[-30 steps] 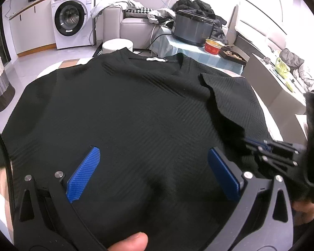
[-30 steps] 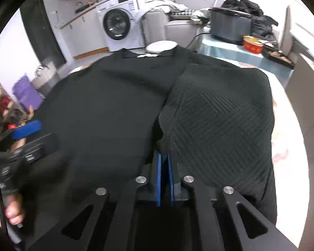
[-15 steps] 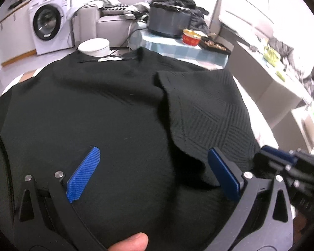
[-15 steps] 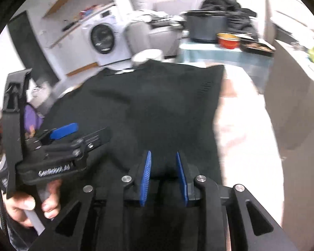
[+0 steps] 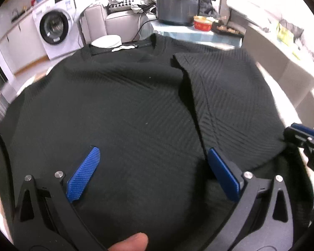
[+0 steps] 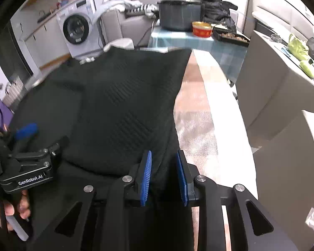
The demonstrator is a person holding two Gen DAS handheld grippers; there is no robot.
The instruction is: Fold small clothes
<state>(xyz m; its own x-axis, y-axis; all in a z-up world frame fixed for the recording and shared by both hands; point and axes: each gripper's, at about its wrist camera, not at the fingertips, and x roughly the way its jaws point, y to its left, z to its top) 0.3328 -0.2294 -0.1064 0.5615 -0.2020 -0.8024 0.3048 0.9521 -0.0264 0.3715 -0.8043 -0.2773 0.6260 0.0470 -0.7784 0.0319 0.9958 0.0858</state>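
Since a second ago the right gripper (image 6: pixel 164 176) has let go of the folded side panel and drawn off toward the black sweater's (image 5: pixel 125 113) right edge, its pads now narrowly parted with cloth between them. The left gripper (image 5: pixel 155 173) hangs tilted down, jaws wide. The sweater lies flat on the table (image 6: pixel 201 125), collar toward the washing machine (image 5: pixel 56 27).

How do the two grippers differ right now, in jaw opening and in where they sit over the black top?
The left gripper has its jaws spread wide; the right gripper has them nearly together. The left is over the middle of the black top; the right is at its folded side edge. Both have blue pads, and neither pinches cloth.
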